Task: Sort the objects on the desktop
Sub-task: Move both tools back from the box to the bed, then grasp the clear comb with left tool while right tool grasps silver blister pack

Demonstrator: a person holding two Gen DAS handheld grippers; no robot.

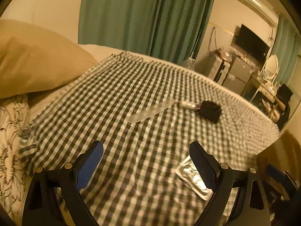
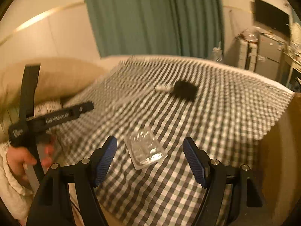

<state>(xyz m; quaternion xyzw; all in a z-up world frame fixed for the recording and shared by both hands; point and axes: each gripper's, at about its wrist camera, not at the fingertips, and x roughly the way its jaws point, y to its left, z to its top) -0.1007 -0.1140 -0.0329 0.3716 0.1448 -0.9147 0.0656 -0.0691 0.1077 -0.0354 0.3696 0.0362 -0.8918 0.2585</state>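
hovering both tongs over checked cloth (image 1: pixel 120 98), nothing gripped. left gripper (image 1: pixel 146 166) is gaping; right gripper (image 2: pixel 149 163) is spread, straddling clear packet (image 2: pixel 145 148). brush (image 1: pixel 207 110) and clear ruler (image 1: pixel 150 111) are lying farther back. risk: slick packet skidding, cloth bunching under pads.

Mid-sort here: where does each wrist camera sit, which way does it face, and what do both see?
Left wrist: on the left gripper, looking down along open fingers over the checked cloth; packet by its right finger.
Right wrist: on the right gripper, fingers open above the packet; the left gripper and hand show at left.
Shared: cloth, packet, black brush, curtain.
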